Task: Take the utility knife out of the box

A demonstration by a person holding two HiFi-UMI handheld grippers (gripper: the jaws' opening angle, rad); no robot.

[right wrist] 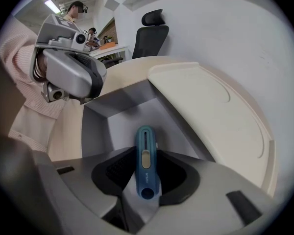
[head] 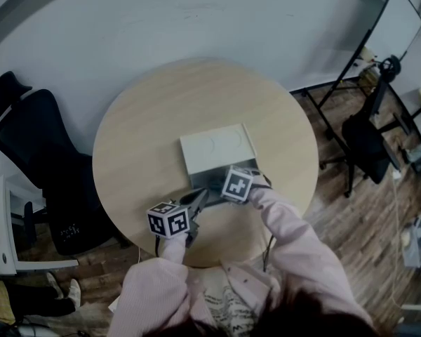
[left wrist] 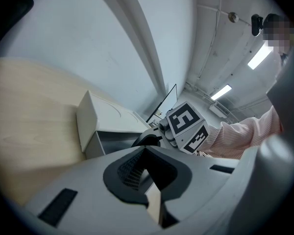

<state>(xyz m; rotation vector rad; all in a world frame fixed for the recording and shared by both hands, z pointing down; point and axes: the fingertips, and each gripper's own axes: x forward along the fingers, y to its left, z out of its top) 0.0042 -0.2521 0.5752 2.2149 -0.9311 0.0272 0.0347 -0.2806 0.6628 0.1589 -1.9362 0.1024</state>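
A white box (head: 217, 144) lies on the round wooden table (head: 140, 146), its grey inner tray (head: 209, 181) slid out toward me. In the right gripper view, a blue utility knife (right wrist: 146, 163) lies in the tray (right wrist: 117, 126). My right gripper (right wrist: 146, 182) points steeply down over it. The jaws stand open on either side of the knife with gaps showing. My left gripper (head: 198, 199) reaches nearly level to the tray's left side. Its jaws (left wrist: 149, 190) look shut on a thin pale edge, apparently the tray's wall. The right gripper's marker cube (left wrist: 186, 126) shows beyond.
The box's cream lid (right wrist: 210, 111) lies right of the knife. A black office chair (head: 42, 153) stands left of the table and a second dark chair (head: 368, 146) to the right. A whiteboard stand (head: 400, 20) is at the far right, on a wood floor.
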